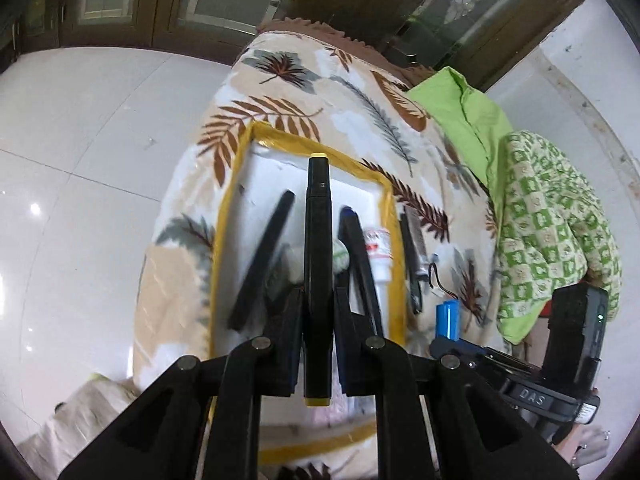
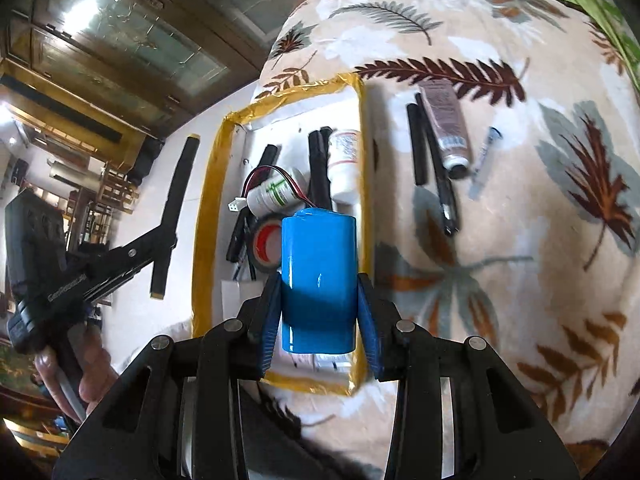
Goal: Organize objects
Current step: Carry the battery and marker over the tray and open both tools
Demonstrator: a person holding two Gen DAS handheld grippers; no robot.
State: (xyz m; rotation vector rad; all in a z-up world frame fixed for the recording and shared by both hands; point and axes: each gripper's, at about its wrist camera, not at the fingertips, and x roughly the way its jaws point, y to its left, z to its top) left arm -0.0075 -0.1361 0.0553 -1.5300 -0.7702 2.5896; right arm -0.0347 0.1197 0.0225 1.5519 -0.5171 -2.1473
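Note:
My left gripper is shut on a black marker with yellow end caps, held above a white box edged in yellow tape. My right gripper is shut on a blue battery pack with red and black wires, over the same box. Inside the box lie black pens, a white bottle, a small green-labelled bottle and a roll of tape. The left gripper with its marker shows left of the box in the right wrist view.
The box rests on a leaf-patterned blanket. On the blanket right of the box lie black pens, a pinkish tube and a small vial. Green cloths lie at the right. White tiled floor and wooden cabinets surround it.

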